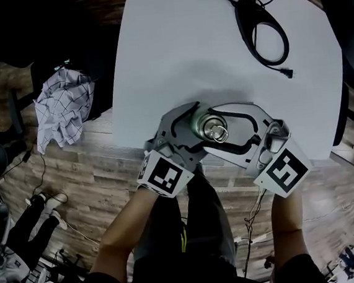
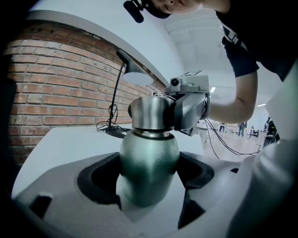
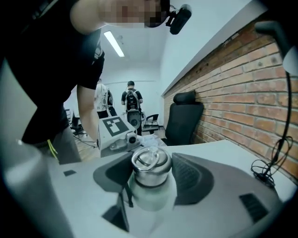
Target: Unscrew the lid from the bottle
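The left gripper (image 2: 149, 183) squeezes the green bottle (image 2: 149, 148), low in the middle at the table's (image 1: 174, 45) edge, the right gripper (image 3: 149, 179) pinches its lid (image 3: 150, 161), and a twist should come next

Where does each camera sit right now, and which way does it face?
Head view: on the person's head, looking steeply down at the table edge; both forearms, left gripper and right gripper show.
Left gripper view: on the left gripper, looking along its jaws at the bottle, brick wall beyond; the person's arm shows.
Right gripper view: on the right gripper, looking along its jaws at the lid, chair beyond; the person's torso shows.
Shared: each gripper view shows the other gripper behind the bottle.
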Motion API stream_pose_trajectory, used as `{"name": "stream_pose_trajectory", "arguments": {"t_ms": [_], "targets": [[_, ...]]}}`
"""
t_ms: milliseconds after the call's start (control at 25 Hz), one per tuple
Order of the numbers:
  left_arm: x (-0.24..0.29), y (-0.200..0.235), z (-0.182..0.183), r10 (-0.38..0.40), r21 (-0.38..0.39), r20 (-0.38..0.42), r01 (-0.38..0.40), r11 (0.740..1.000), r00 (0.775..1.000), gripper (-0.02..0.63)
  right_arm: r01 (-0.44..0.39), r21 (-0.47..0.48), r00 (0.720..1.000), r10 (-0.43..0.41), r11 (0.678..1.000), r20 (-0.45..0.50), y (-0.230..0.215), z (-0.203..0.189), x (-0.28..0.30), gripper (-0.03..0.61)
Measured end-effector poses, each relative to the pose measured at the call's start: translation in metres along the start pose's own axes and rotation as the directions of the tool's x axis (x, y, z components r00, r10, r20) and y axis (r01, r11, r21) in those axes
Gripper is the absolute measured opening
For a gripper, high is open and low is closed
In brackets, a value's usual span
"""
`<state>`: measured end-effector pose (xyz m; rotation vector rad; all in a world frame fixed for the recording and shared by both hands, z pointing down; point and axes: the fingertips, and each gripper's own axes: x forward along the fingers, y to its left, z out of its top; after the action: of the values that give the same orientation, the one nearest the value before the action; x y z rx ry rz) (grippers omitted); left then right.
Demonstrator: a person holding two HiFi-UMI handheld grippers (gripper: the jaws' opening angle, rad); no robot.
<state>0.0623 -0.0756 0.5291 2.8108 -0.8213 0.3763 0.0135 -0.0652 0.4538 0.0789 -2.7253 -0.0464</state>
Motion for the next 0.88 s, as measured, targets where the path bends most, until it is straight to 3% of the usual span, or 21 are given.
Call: {"name": "stream_pose_trajectory", "arguments": {"t_ms": [200,560,720,880], "targets": [[-0.001,0.001,-0.001,0.001,0.003,-0.002,-0.001,1.0,1.0,0.362,-0.005,0.007,1.0,0.005,1.0,-0.015,0.0,-0.001,0.001,0.265],[-0.001,0.0,-0.003,-0.001,0.007,-0.002,0.002,1.0,1.0,0.362,0.092,-0.019,0.995,-0.093,0.996,-0.036,-0.004,-0.007,-0.003,0.296],[0.0,0.001,-0.005,-0.003,0.018,0.002,0.003,1.0,1.0,0.363,0.121,0.022,0.992,-0.12,0.992,-0.043,-0.002,-0.013,-0.013,0.296],[0.001,0.002,0.002,-0.017,0.045,0.014,0.016,0.999,1.0,0.364,0.178,0.125,0.984,-0.177,0.976,-0.025,0.006,-0.018,-0.031,0.296]]}}
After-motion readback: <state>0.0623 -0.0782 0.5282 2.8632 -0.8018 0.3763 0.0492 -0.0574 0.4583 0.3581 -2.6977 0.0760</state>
